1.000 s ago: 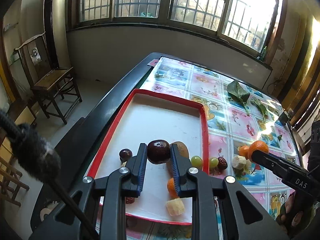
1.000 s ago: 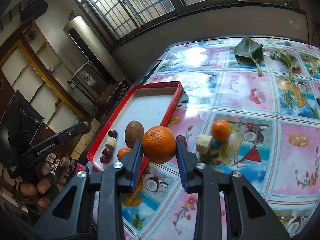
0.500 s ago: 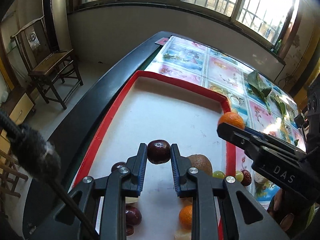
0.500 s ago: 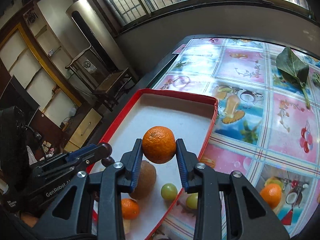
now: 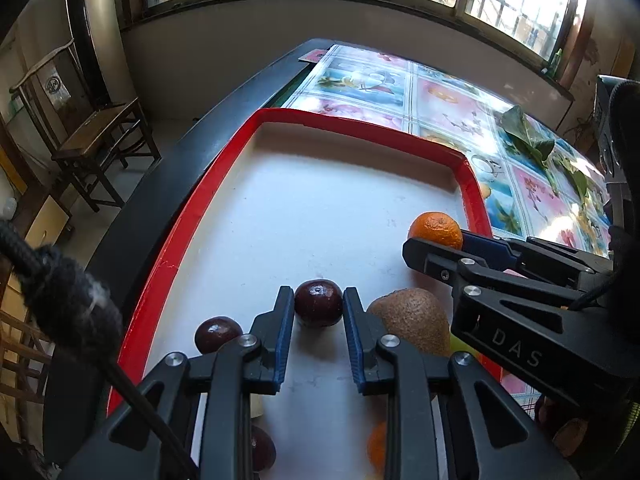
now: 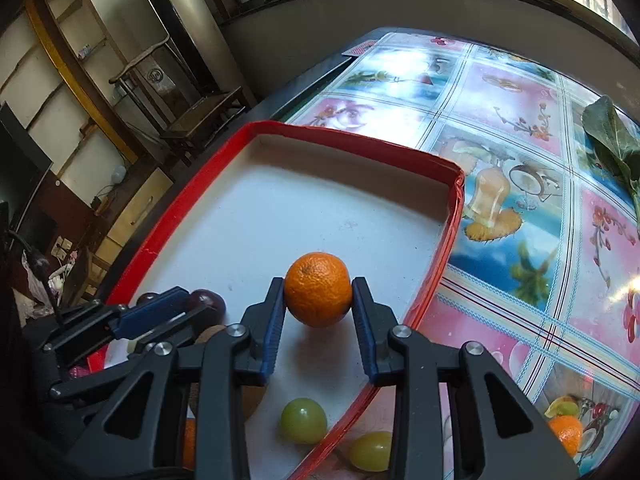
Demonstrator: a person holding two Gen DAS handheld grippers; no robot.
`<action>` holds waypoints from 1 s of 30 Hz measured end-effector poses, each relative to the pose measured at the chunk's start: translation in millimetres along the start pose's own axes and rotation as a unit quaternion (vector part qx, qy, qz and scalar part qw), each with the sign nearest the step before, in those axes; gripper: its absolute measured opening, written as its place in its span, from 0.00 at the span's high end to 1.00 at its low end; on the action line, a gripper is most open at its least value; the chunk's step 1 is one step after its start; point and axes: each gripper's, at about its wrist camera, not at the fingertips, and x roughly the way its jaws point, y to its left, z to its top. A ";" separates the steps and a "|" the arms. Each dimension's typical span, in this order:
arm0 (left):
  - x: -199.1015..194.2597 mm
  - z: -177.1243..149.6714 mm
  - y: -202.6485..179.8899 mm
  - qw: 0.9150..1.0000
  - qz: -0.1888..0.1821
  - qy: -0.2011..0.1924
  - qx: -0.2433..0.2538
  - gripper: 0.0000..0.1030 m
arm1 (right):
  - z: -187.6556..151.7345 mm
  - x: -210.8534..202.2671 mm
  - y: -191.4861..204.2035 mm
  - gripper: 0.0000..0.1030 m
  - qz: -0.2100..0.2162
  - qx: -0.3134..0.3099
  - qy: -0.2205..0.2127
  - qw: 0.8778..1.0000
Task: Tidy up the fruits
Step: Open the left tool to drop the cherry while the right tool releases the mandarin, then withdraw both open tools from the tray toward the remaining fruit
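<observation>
My left gripper is shut on a dark red plum, low over the white floor of the red-rimmed tray. My right gripper is shut on an orange over the tray's right half. In the left wrist view the orange and right gripper come in from the right. In the right wrist view the plum shows at the left gripper's tips. A second plum, a kiwi and a green grape lie in the tray.
Another grape and a small orange lie on the fruit-patterned tablecloth right of the tray. Green leaves lie farther back. A wooden chair stands on the floor to the left.
Both grippers have moved forward over the tray and lower, each still holding its fruit. The orange has gone from beside the tray's right rim to inside it.
</observation>
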 end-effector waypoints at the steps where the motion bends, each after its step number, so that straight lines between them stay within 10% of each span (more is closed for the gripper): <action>1: -0.3 -0.5 1.2 1.000 -0.001 0.001 -0.004 0.75 | 0.3 0.1 1.2 0.66 -0.004 -0.003 0.000 1.000; 14: -23.1 -10.5 -2.4 1.000 0.008 -0.016 -0.017 0.70 | -3.9 -27.6 -5.0 0.56 -0.003 0.005 -0.026 1.000; 18: -46.2 -15.3 -9.4 0.999 0.011 -0.039 -0.020 0.53 | -12.2 -51.1 -11.5 0.56 0.005 0.020 -0.042 0.999; 30: -102.3 -40.3 -48.9 0.995 0.024 -0.094 0.001 0.47 | -84.4 -126.2 -48.9 0.54 0.025 0.087 -0.080 0.993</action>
